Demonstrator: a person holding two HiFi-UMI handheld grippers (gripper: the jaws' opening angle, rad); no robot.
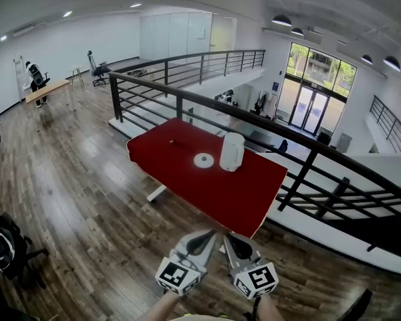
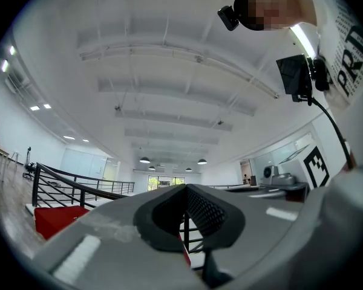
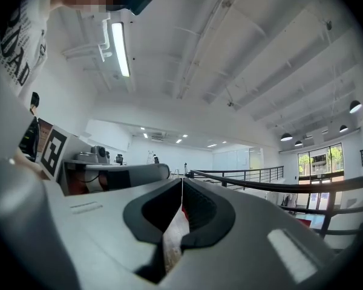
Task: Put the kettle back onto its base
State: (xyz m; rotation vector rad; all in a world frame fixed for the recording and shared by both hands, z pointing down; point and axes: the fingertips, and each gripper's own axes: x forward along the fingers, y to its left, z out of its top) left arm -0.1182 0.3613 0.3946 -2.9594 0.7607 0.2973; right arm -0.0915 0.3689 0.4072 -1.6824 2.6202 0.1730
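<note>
Open mezzanine office with a dark plank wood floor (image 1: 73, 192), a black metal railing (image 1: 187, 99) along the drop and black pendant lamps (image 1: 281, 20) at far right. A pale wooden desk (image 1: 47, 91) stands far left.

A red-topped table (image 1: 180, 179) sits mid-scene, hard against the railing. On it the white electric kettle (image 1: 232, 152) stands upright toward the table's far right side. The round white base (image 1: 203, 160) lies flat just to its left, so the kettle is off the base, beside it.

Both tools are low in the head view, well short of the table's near corner and close beside each other.
- The left gripper (image 1: 207, 236) has its jaws together with nothing between them. Its own view (image 2: 184, 189) shows the dark pads meeting, with ceiling and railing beyond.
- The right gripper (image 1: 232, 239) has its jaws closed and is also empty. Its own view (image 3: 181, 183) shows only a sliver of floor below the joined tips.
</note>
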